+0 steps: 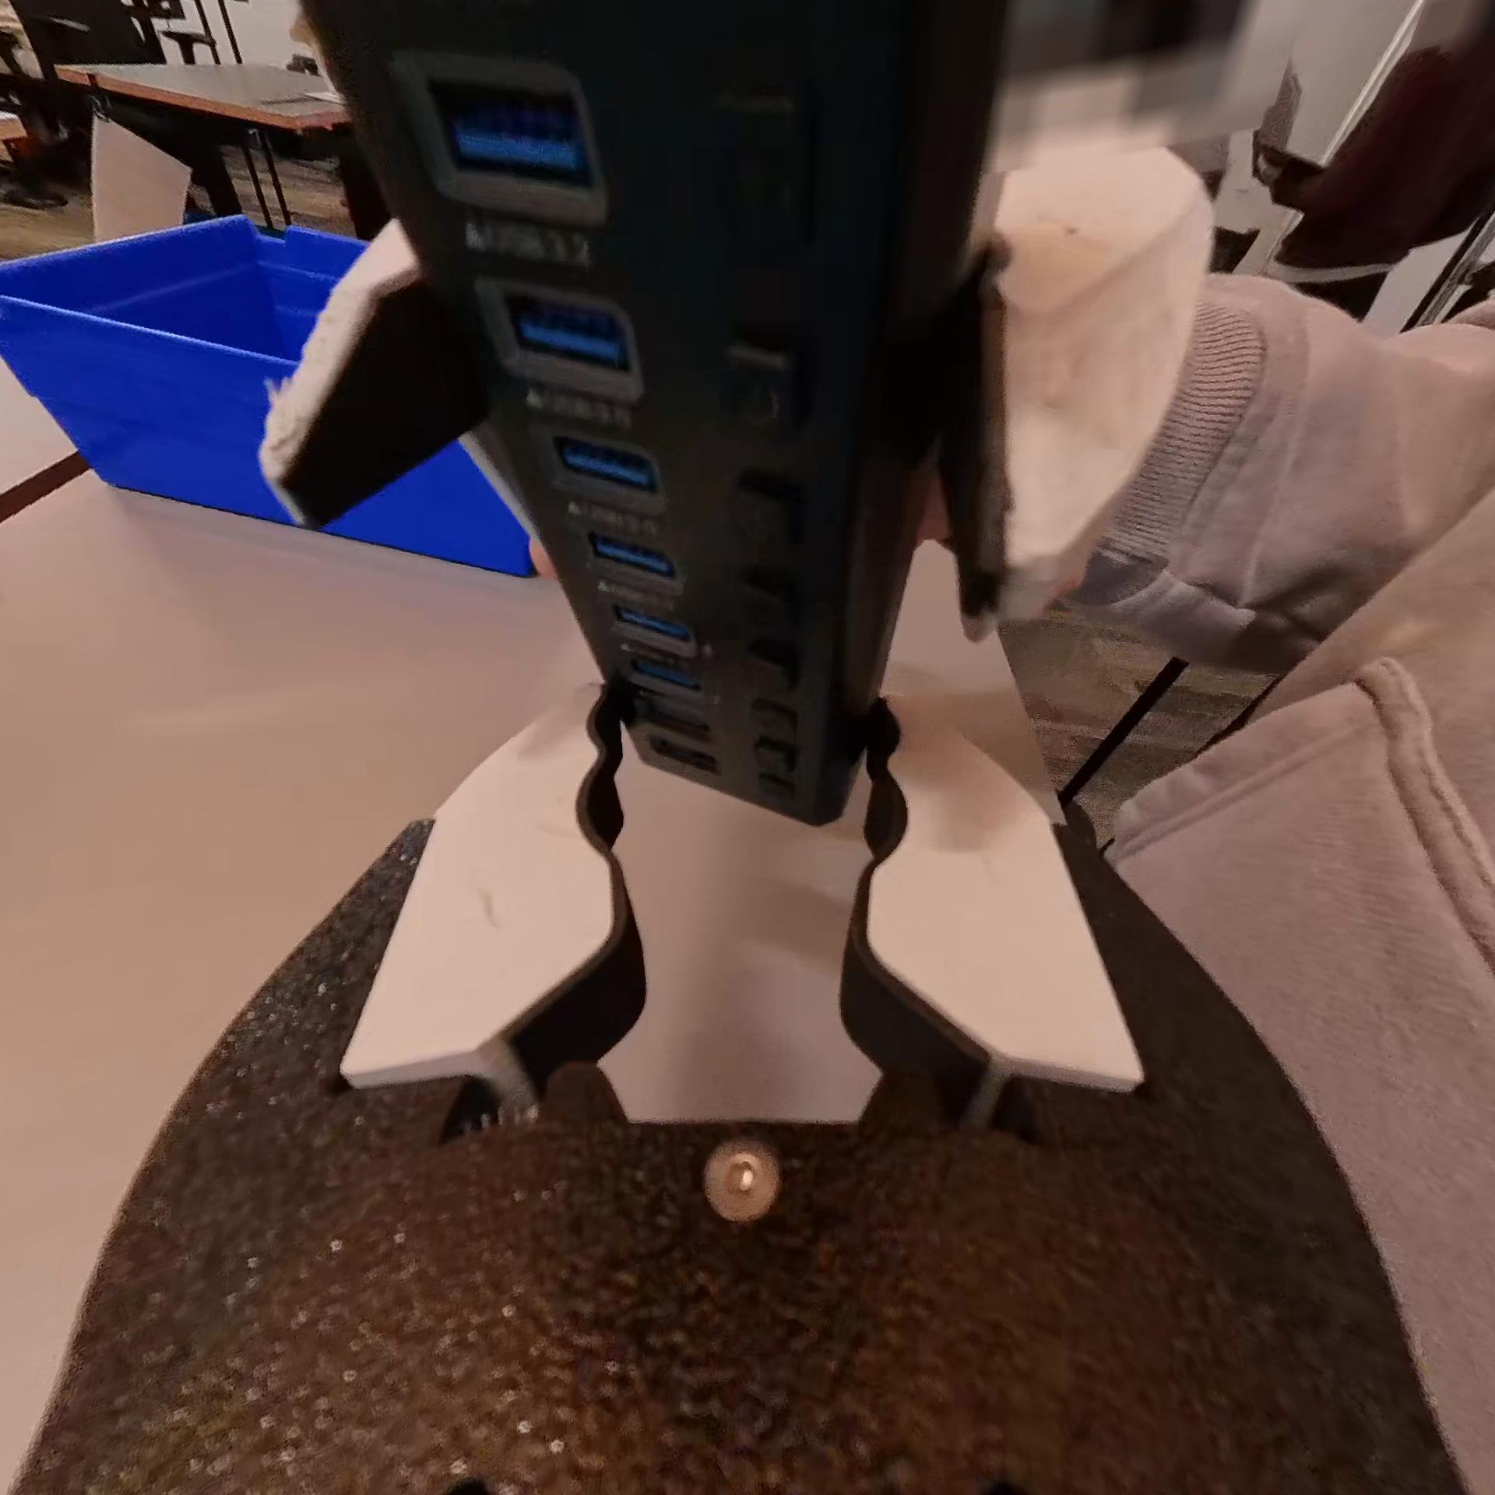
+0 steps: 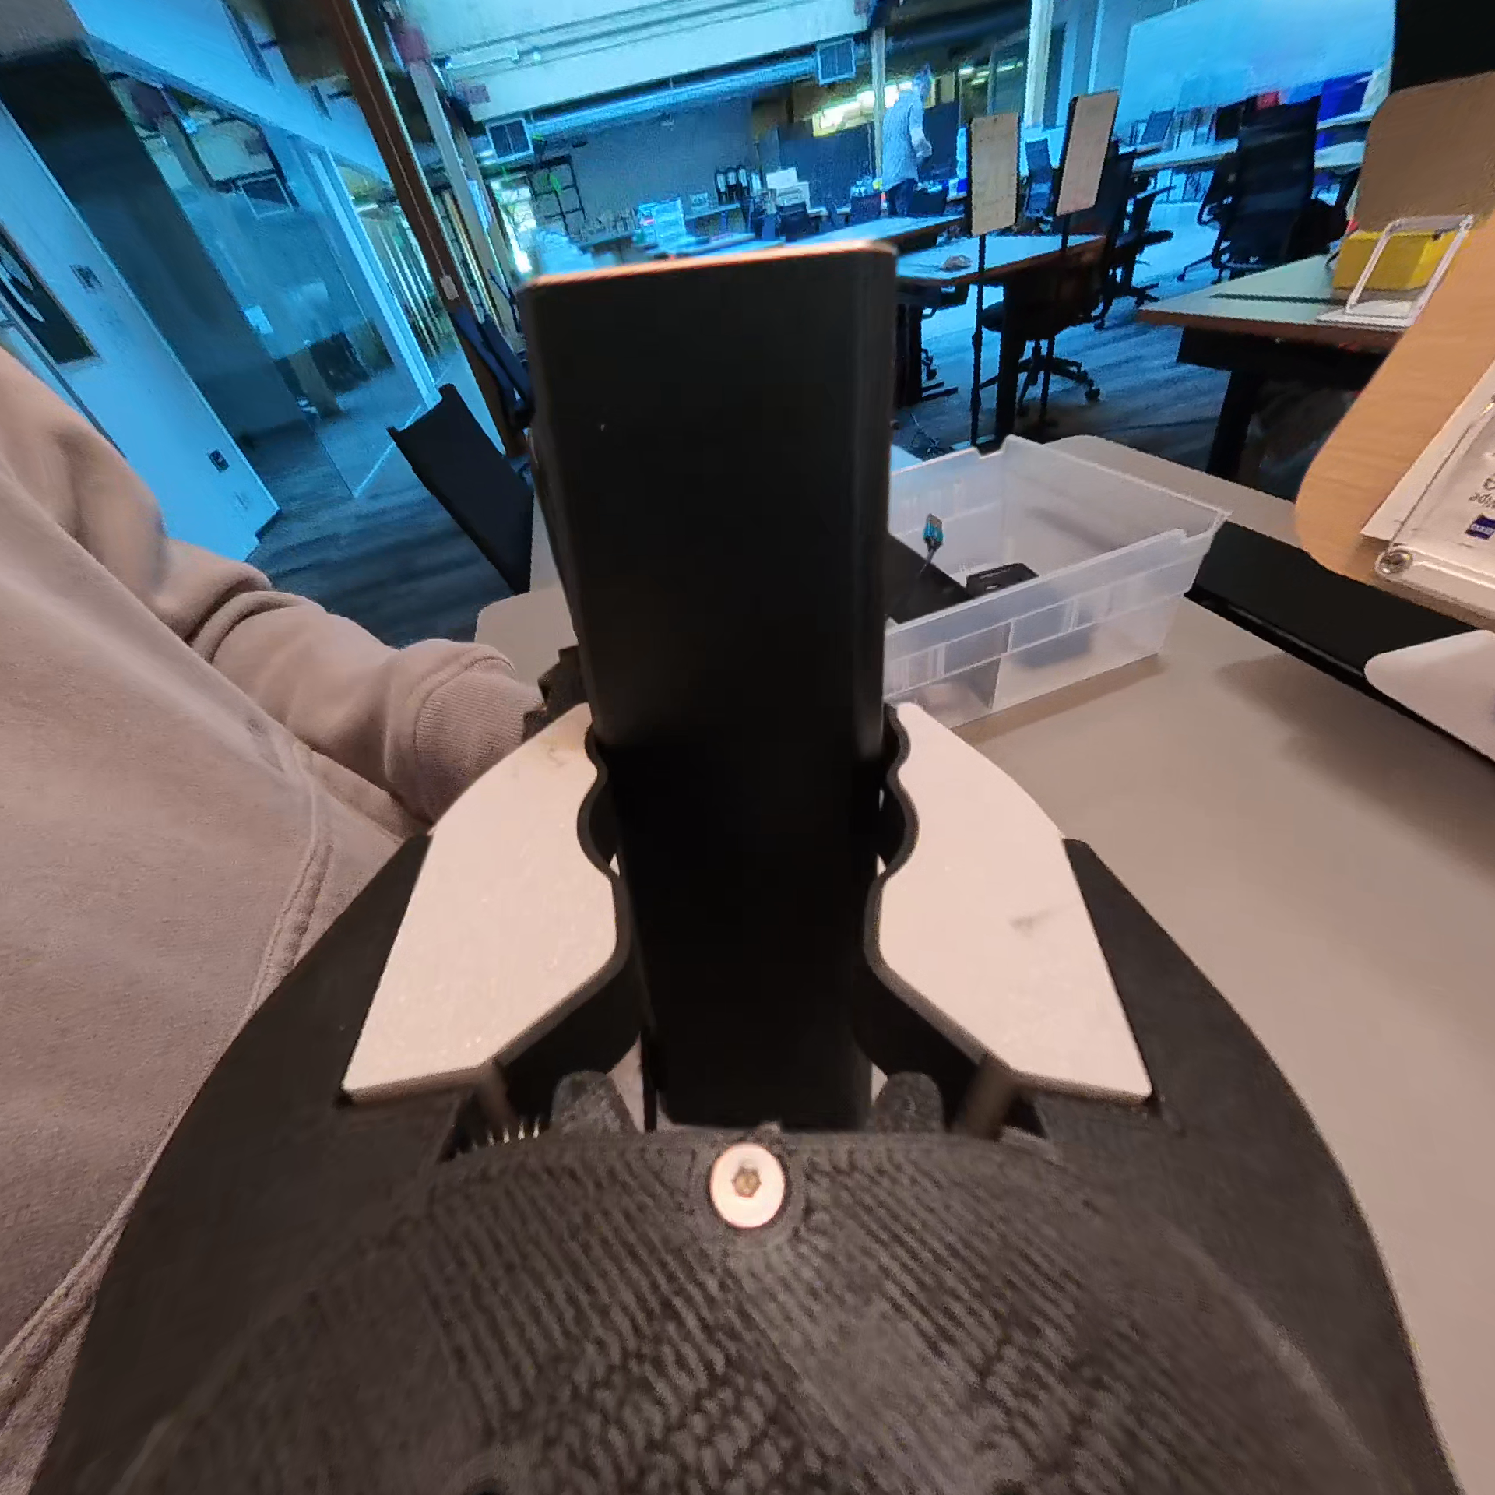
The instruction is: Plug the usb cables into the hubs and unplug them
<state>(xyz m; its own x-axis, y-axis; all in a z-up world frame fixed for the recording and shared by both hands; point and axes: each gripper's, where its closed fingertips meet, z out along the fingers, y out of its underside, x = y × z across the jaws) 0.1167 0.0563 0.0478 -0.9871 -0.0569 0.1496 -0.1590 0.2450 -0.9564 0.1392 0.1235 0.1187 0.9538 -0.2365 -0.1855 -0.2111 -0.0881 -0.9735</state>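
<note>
I have the black USB hub (image 1: pixel 712 453) pinched at both ends and lifted off the worktop (image 1: pixel 243 688) — my left gripper (image 1: pixel 740 720) clamped on its near end, port side up, and my right gripper (image 2: pixel 740 744) clamped along its plain back. A blue bin (image 1: pixel 162 348) sits at the worktop's far left; a clear tray (image 2: pixel 1052 566) near its far edge.

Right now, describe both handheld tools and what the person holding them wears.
Left tool: two flat white fingers with wavy black rubber inner edges, on a dark speckled body with a brass-coloured screw. Right tool: the same white fingers, on a black ribbed body with a silver hex screw. The person wears a beige sweatshirt with ribbed cuffs.
</note>
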